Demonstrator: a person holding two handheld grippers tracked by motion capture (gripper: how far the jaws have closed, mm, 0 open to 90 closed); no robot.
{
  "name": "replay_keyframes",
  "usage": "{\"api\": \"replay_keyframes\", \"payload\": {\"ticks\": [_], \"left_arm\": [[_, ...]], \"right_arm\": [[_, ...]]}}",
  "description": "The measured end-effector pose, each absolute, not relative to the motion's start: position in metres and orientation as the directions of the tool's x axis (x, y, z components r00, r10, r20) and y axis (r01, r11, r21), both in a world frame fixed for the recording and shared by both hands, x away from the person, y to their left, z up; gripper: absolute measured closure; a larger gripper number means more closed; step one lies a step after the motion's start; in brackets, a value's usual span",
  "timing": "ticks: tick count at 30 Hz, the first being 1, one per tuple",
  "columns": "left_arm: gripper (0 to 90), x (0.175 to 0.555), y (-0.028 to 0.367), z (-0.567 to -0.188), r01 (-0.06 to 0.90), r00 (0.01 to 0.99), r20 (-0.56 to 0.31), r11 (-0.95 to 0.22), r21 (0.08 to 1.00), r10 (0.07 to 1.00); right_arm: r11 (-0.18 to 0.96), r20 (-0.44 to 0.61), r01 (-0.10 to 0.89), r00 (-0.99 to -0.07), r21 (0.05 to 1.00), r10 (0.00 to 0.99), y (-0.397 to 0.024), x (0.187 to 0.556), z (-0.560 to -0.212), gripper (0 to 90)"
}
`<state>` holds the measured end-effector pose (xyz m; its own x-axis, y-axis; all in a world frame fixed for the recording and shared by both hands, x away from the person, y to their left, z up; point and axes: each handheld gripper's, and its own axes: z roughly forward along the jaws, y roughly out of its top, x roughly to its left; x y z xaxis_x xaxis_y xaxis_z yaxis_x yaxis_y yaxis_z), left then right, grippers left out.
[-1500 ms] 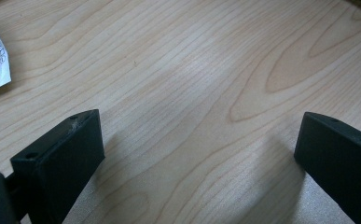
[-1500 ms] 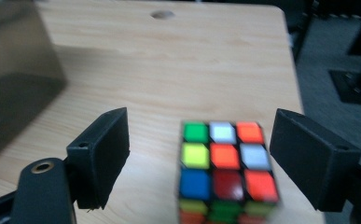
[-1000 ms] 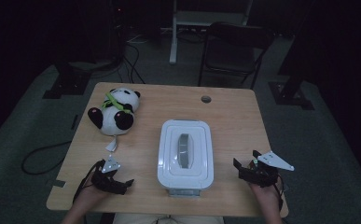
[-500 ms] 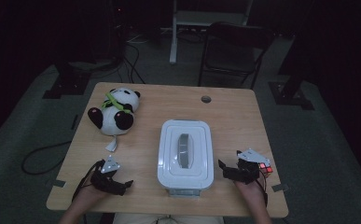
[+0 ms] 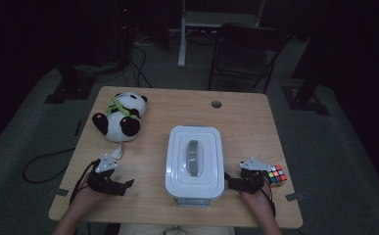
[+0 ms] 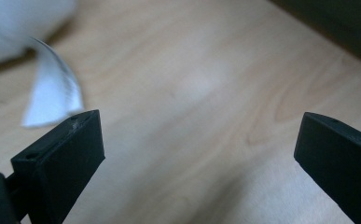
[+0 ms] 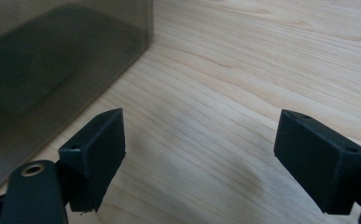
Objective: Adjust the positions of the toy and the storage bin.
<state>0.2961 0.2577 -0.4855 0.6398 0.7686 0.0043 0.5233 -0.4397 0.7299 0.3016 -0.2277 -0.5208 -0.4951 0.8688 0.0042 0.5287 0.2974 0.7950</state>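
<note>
**Both grippers flank the lidded box, jaws wide**

The pale wooden surface (image 5: 246, 122) carries everything here. Biggest on it is the white rectangular plastic box with a grey handle set in its lid (image 5: 195, 161), sitting between the two hands, lid on. The right gripper (image 5: 236, 183) lies just beside the box's right wall with its jaws spread wide and nothing between them; in the right gripper view the smoky wall (image 7: 52, 70) stands just ahead and left of the jaws. The left gripper (image 5: 123, 185) rests a little off the box's left side, jaws likewise spread and empty, over bare wood.

To my eye the box is the thing being gone for. Done well, each gripper would close in level and square to its wall, both meeting the box at the same height, so it does not skate or twist.

Beyond the left gripper lies a black-and-white plush panda with a green scarf (image 5: 120, 116), its white fabric tag (image 6: 52, 95) near the left jaw. Just right of the right gripper sits a small multicoloured puzzle cube (image 5: 276, 175); keep the hand clear of it.
</note>
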Motion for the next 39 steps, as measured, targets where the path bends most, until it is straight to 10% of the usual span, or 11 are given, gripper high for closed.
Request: {"api": "replay_keyframes", "payload": {"ticks": [15,39], "left_arm": [[2.4,0.348,0.273,-0.427,0.454,0.580,0.048,-0.371,0.810,0.813],[14.1,0.432,0.248,-0.453,0.521,0.513,0.047,-0.354,0.777,0.857]], "right_arm": [[0.361,-0.031,0.560,-0.512,0.746,0.858,-0.219,0.305,-0.527,16.3],[0.358,0.004,0.582,-0.528,0.730,0.850,-0.219,0.310,-0.528,16.6]]}}
